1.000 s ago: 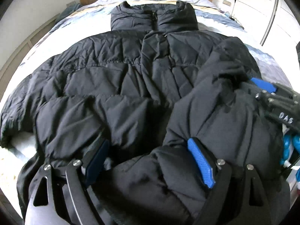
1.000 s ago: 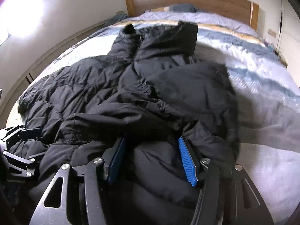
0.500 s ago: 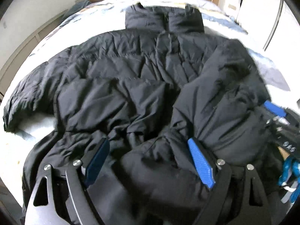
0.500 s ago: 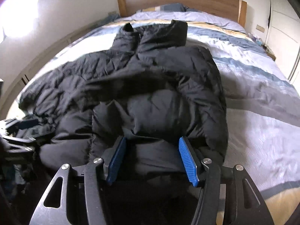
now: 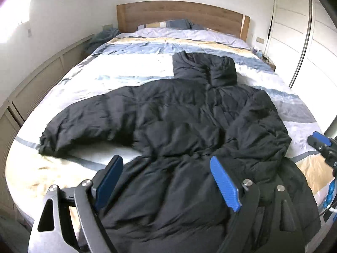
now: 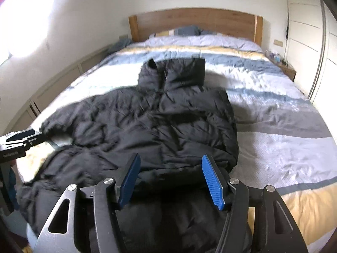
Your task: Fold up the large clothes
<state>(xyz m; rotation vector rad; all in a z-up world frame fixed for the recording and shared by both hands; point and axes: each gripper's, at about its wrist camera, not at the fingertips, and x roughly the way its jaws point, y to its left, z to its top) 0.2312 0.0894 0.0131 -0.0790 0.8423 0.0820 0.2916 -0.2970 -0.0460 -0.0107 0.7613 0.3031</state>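
While the black puffer jacket (image 5: 185, 130) is spread over the striped bed (image 6: 284, 126), collar toward the headboard (image 5: 181, 14), the left gripper (image 5: 168, 181) is held wide open above its hem, nothing gripped; the right gripper (image 6: 170, 179) is seen opening, nothing pinched either

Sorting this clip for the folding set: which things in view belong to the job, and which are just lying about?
Part of the job:
- black puffer jacket, spread on the bed, one sleeve folded over its front
- left tool, open
- right tool, jaws opening, above the jacket's hem

Just there:
- striped duvet
- pillows
- wooden headboard
- wardrobe
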